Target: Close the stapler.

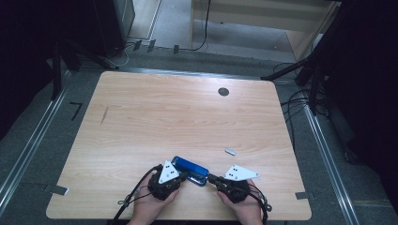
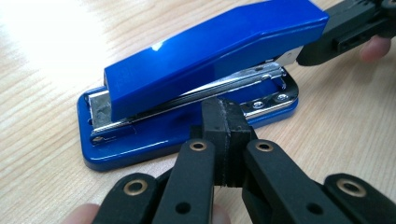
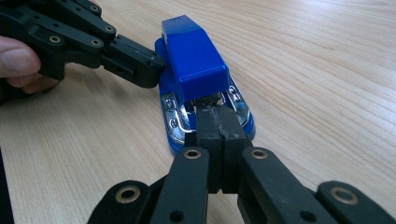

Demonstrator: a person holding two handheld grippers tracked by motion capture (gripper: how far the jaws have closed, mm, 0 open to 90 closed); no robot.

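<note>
A blue stapler (image 1: 190,168) with a metal base plate lies on the wooden table (image 1: 187,117) near its front edge, between both hands. My left gripper (image 1: 183,176) is shut, its tips (image 2: 226,116) pressed against the long side of the stapler (image 2: 210,51) with nothing between the pads. Shut as well, my right gripper (image 1: 210,178) has its tips (image 3: 217,114) pushed in at the hinge end of the stapler (image 3: 191,60), under the blue top. Each gripper view also shows the other gripper touching the stapler.
A small silvery metal piece (image 1: 230,151) lies on the table to the right of the stapler. A round dark grommet hole (image 1: 223,91) sits near the far edge. Cables trail from both grippers over the front edge.
</note>
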